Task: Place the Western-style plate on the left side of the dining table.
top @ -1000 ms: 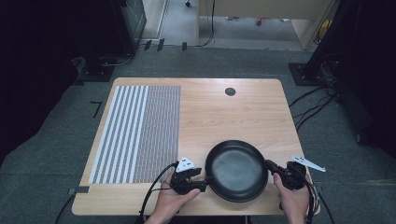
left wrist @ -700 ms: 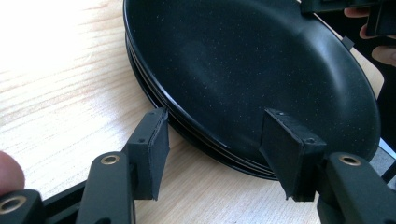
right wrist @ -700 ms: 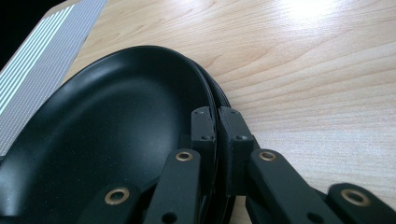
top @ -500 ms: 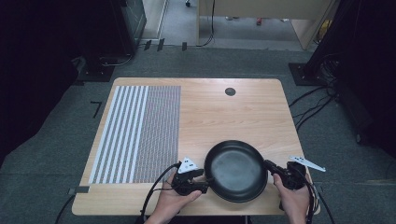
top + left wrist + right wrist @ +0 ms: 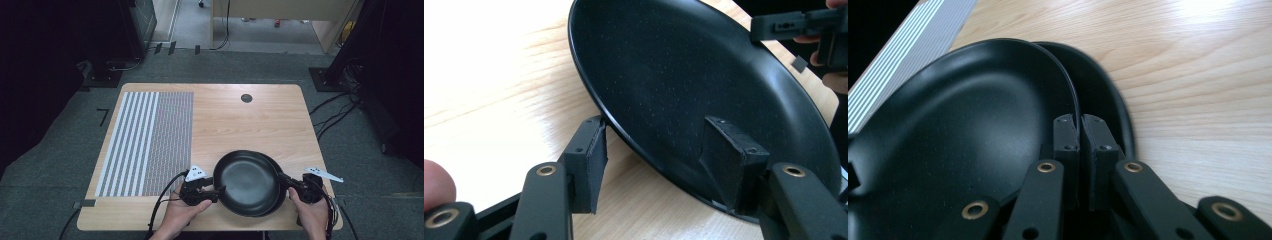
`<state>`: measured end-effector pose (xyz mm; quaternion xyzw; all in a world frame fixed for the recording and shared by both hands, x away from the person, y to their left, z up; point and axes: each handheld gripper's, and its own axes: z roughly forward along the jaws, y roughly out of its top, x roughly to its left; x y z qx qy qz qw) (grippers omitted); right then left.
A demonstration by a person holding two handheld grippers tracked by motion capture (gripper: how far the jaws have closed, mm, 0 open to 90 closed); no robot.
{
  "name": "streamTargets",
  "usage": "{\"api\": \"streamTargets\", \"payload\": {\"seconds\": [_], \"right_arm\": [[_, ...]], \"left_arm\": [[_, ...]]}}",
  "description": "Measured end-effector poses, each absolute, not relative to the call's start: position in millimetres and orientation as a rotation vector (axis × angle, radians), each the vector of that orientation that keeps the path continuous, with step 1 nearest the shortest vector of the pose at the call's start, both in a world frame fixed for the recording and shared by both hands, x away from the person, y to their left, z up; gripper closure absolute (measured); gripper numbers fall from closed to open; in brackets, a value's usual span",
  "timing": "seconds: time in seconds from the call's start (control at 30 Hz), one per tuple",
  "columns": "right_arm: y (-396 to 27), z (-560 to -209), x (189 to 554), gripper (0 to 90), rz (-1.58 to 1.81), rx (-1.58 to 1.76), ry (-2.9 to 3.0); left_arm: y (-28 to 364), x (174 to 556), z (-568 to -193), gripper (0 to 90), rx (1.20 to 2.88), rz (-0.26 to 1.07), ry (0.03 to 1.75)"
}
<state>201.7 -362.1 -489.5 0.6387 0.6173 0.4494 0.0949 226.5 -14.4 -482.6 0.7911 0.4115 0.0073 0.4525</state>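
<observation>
A black shallow pan (image 5: 245, 182) sits near the table's front edge, stacked on a second black pan (image 5: 1103, 95) whose rim peeks out at the right (image 5: 279, 196). My right gripper (image 5: 1080, 130) is shut on the upper pan's right rim, also seen in the high view (image 5: 282, 179). My left gripper (image 5: 659, 155) is open, its jaws straddling the pan's left rim (image 5: 624, 130), one pad inside and one outside. From above, the left gripper (image 5: 216, 192) lies against the pan's left side. The upper pan (image 5: 684, 65) looks tilted off the wood.
The wooden table (image 5: 240, 125) carries a grey-and-white striped mat (image 5: 150, 135) on its left half. A small black round grommet (image 5: 246, 98) sits near the far edge. Cables trail off the front edge, and dark carpet surrounds the table.
The left gripper has shifted slightly at the pan's left rim. The pans and the right gripper stay where they were.
</observation>
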Motion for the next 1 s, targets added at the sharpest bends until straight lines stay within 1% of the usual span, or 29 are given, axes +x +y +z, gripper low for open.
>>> {"api": "streamTargets", "payload": {"seconds": [0.1,0.17,0.2,0.23,0.27,0.33,0.43,0.47,0.63,0.77,0.87,0.93,1.0], "right_arm": [[-358.2,-489.0,201.8,87.3,1.324,1.876,1.845],[-356.9,-488.7,201.8,87.5,1.319,1.873,1.845],[-356.9,-489.0,201.8,87.5,1.325,1.876,1.842],[-356.9,-489.0,201.8,87.5,1.325,1.876,1.842],[-357.0,-489.1,201.7,87.5,1.327,1.878,1.841],[-357.6,-489.9,202.3,87.1,1.342,1.896,1.829],[-357.4,-491.5,203.3,85.7,1.35,1.916,1.825],[-356.0,-494.7,204.5,83.3,1.356,1.936,1.825],[-352.6,-504.4,207.4,79.8,1.419,2.014,1.777],[-353.9,-508.5,208.7,80.7,1.482,2.064,1.739],[-353.8,-508.8,208.1,81.7,1.502,2.112,1.699],[-352.8,-508.7,207.6,81.8,1.5,2.111,1.697],[-351.6,-507.2,205.5,83.4,1.559,2.122,1.664]], "left_arm": [[-11.9,227.7,-480.3,46.3,1.953,0.017,1.024],[-10.1,227.7,-479.0,49.6,1.963,0.03,1.029],[-7.8,227.6,-477.3,54.0,1.966,0.036,1.038],[-7.8,227.6,-477.3,56.3,1.966,0.036,1.038],[-6.9,227.6,-476.5,56.3,1.967,0.039,1.041],[-4.5,228.7,-475.5,59.6,1.962,0.034,1.048],[-4.8,228.6,-475.7,60.4,1.961,0.029,1.053],[-5.1,228.0,-475.5,61.0,1.961,0.033,1.053],[-3.3,228.7,-476.1,61.2,1.952,0.016,1.053],[-2.1,228.4,-476.0,61.7,1.948,0.009,1.058],[0.6,230.1,-477.4,63.2,1.925,-0.032,1.08],[1.8,230.4,-476.9,63.8,1.924,-0.037,1.089],[3.6,230.5,-475.7,66.6,1.92,-0.031,1.101]]}}
